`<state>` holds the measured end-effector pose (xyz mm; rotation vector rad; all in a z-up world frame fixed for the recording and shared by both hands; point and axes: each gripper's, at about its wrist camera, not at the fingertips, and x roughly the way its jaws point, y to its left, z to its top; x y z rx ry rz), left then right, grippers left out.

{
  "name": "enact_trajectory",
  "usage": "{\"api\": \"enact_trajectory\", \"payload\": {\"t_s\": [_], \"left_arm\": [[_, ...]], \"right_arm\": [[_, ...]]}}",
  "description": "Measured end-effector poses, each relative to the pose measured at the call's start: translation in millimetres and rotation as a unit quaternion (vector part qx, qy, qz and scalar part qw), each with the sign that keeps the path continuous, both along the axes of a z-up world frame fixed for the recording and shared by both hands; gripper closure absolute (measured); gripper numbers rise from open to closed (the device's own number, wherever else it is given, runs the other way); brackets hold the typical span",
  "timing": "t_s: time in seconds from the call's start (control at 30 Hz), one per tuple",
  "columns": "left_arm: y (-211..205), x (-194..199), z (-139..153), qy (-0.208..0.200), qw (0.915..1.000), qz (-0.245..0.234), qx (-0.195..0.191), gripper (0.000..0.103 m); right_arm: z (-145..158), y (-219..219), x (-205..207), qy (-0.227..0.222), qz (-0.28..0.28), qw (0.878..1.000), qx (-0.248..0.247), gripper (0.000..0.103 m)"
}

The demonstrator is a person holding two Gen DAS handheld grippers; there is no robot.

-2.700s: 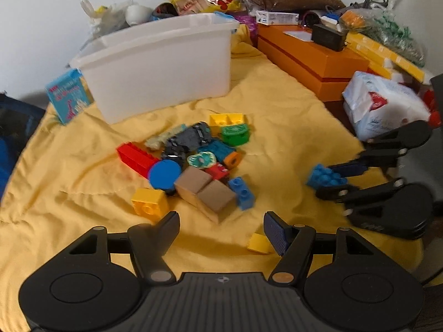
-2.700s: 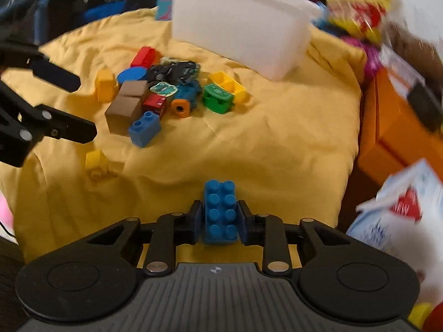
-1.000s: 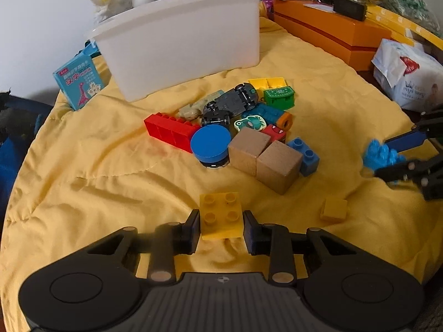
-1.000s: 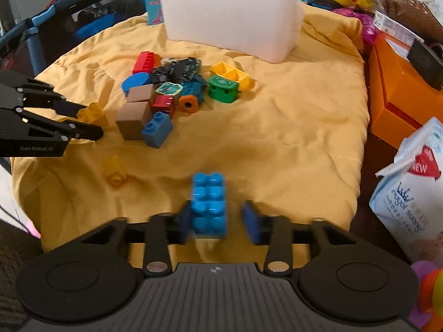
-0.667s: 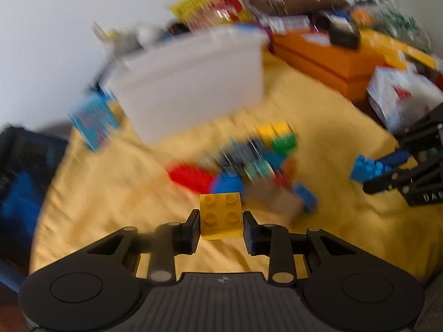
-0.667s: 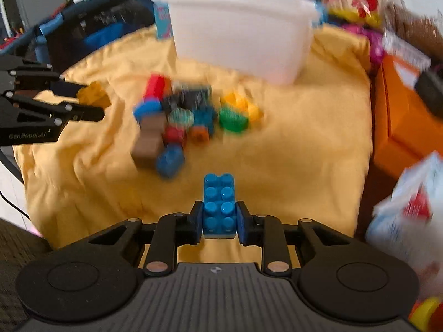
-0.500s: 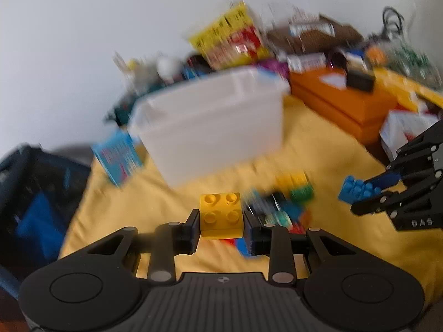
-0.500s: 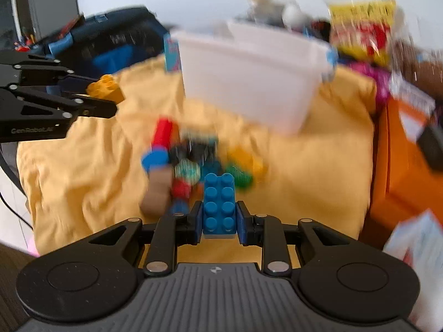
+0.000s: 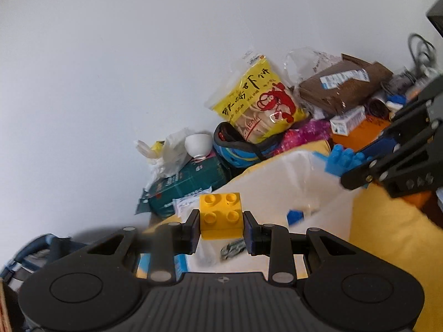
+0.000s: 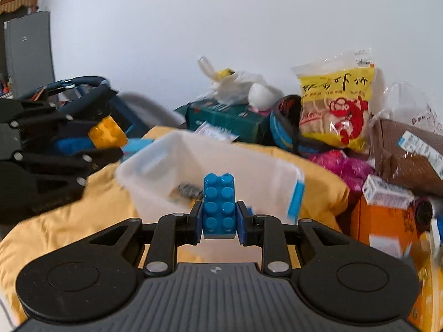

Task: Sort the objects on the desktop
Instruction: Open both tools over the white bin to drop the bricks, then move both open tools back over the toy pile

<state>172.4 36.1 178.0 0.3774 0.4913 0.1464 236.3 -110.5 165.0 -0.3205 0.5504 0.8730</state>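
Here, a yellow brick [image 9: 220, 214] is being pinched by its two flat side walls in the left gripper [image 9: 220, 228], and a blue brick [image 10: 219, 203] is being gripped the same way in the right gripper [image 10: 219, 225], both being held studs-up in the air near the white bin [image 10: 210, 160], which is sitting on the yellow cloth [image 10: 69, 215] (a few small pieces are already lying inside it). Judging by the look, both bricks are being treated as light, rigid, smooth plastic, so they are best squeezed across parallel faces rather than the studs. A short drop into the bin is unlikely to harm them.
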Motion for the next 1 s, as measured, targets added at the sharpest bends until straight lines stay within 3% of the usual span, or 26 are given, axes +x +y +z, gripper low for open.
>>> {"api": "enact_trajectory", "payload": {"t_s": [0.2,0.3,0.33,0.37,0.4,0.5,0.7,0.83,0.93,1.0], "left_arm": [[6.5,60.9,-13.4,0.013,0.9995,0.029,0.001,0.068],[14.8,83.8,-24.7,0.034,0.9977,0.055,-0.022,0.067],[17.5,89.4,-28.3,0.044,0.9966,0.061,-0.033,0.066],[18.2,93.3,-32.1,0.059,0.9956,0.062,-0.039,0.059],[16.7,94.4,-36.0,0.068,0.9950,0.062,-0.038,0.054],[9.9,73.0,-37.7,0.061,0.9971,0.035,-0.030,0.049],[8.6,5.5,-35.6,0.045,0.9949,0.012,-0.089,0.036],[2.5,-38.8,-57.2,0.065,0.9907,0.008,-0.119,0.036],[-9.0,-63.5,-88.6,0.107,0.9866,0.013,-0.123,0.036],[-18.0,-78.8,-109.6,0.133,0.9839,0.012,-0.119,0.036]], "right_arm": [[-10.4,29.2,37.8,0.006,-0.031,0.999,-0.025,0.076],[-21.6,39.7,55.6,0.022,-0.054,0.998,-0.035,0.075],[-25.7,42.6,59.7,0.024,-0.063,0.997,-0.041,0.069],[-30.9,45.4,62.2,0.023,-0.071,0.996,-0.049,0.052],[-35.9,46.2,62.4,0.019,-0.077,0.995,-0.058,0.048],[-38.2,30.5,53.8,0.015,-0.073,0.996,-0.040,0.048],[-30.0,-3.4,27.7,0.028,-0.026,0.999,0.000,0.048],[-42.1,-21.3,1.6,0.028,0.014,0.999,-0.008,0.048],[-71.4,-33.6,-25.6,0.023,0.039,0.998,-0.033,0.050],[-96.5,-42.3,-41.3,0.046,0.055,0.996,-0.054,0.054]]}}
